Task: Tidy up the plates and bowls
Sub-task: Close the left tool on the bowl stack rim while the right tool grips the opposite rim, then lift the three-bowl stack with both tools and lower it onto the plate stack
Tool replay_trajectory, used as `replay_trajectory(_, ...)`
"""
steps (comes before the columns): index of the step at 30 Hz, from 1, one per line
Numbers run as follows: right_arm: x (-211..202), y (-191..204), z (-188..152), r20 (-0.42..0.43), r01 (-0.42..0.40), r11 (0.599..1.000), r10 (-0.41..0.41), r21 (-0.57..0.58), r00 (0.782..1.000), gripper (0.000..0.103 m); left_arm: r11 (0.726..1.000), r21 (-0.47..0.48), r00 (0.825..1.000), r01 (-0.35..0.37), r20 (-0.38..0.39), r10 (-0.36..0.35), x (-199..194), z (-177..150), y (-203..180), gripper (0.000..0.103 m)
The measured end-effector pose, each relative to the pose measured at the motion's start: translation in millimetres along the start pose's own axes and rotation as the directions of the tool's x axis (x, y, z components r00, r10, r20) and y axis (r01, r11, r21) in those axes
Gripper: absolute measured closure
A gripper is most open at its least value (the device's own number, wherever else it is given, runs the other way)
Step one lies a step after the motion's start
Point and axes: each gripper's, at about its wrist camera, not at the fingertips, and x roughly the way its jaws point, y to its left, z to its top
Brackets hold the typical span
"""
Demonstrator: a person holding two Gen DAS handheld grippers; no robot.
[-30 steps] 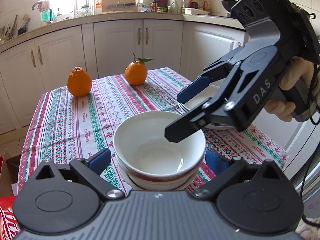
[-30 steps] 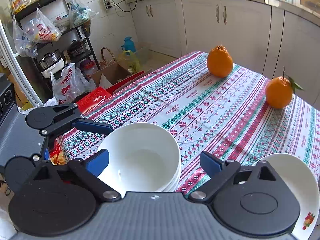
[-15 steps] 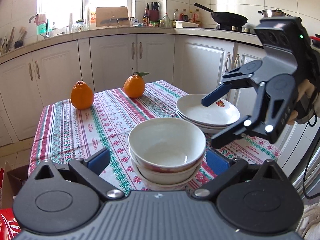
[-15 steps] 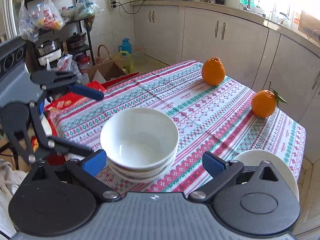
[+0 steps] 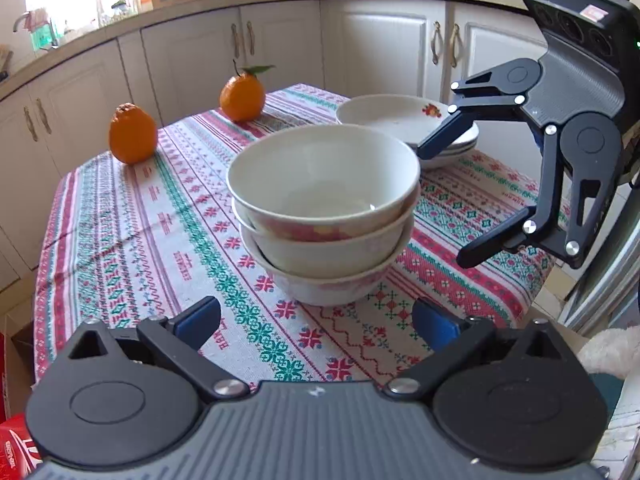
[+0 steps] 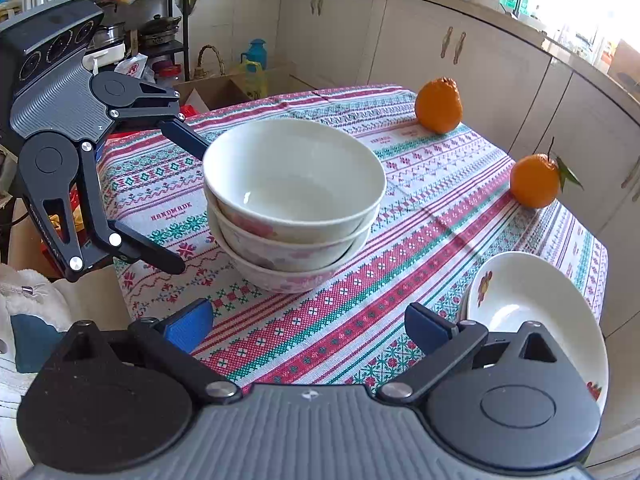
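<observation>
A stack of three white bowls with pink flower prints stands on the patterned tablecloth; it also shows in the right wrist view. A stack of white plates sits behind it, at the lower right in the right wrist view. My left gripper is open and empty, just short of the bowls. My right gripper is open and empty, also short of the bowls; it shows in the left wrist view to the right of the stack.
Two oranges sit at the far side of the table. White kitchen cabinets stand behind. A shelf with bags and pots and boxes on the floor lie beyond the table's other edge.
Both grippers have drawn back and dropped lower, away from the bowl stack. The right gripper has left the top bowl's rim and now hangs open to the right of the stack.
</observation>
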Motion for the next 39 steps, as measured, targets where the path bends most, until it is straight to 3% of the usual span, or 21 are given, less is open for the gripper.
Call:
replay_trajectory(4,12,-3,-2,-0.009,-0.012,1.0,0.012,0.002,1.0,0.0,0.999,0.038,1.0,0.012,-0.019,-0.012,10,1,3,0.002)
replay_trajectory(11,31,-11,1,-0.028,-0.05,0.999,0.049,-0.005,0.998,0.0,0.997,0.019,0.996,0.079,-0.048,-0.078,27,5,16,0.002)
replay_trajectory(21,45,-17,12,-0.044,-0.11,0.989,0.106,-0.095,0.993,0.0,0.979,0.146,0.989,0.145,-0.051,-0.139,33,8,22,0.006)
replay_trajectory(28,48,-17,25,-0.057,-0.202,0.968,0.196,-0.146,0.979,0.001,0.95,0.197,0.97,0.241,-0.088,-0.228,40,15,33,0.017)
replay_trajectory(39,58,-21,37,-0.088,-0.27,0.95,0.259,-0.158,0.962,0.009,0.914,0.213,0.938,0.344,-0.111,-0.328,44,24,45,0.019)
